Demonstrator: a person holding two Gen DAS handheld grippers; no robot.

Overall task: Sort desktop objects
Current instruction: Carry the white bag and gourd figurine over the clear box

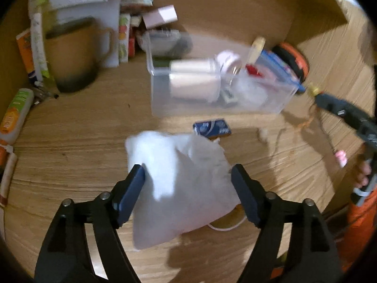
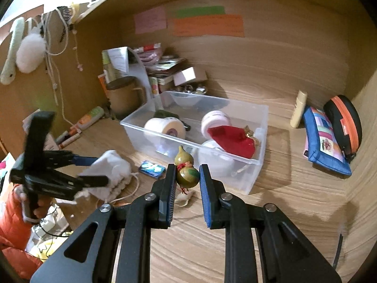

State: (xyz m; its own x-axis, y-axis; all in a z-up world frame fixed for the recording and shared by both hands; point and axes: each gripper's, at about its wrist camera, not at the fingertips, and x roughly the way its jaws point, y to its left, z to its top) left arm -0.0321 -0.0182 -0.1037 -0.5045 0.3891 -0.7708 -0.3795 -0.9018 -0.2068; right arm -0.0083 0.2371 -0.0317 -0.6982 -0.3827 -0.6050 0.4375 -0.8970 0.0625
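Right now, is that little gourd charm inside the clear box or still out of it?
Out. The gourd charm is pinched in the right tool, held in front of the clear box.

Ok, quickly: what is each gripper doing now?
Left gripper: shut on the white drawstring pouch.
Right gripper: shut on the small gourd ornament.

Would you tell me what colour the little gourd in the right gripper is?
The gourd is olive-green and yellowish with a red cord at its waist, clearest in the right wrist view.

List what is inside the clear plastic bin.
The clear bin holds a white roll, a pink-lidded jar, a red pouch and a dark green thing. Whatever lies beneath the pouch is covered.
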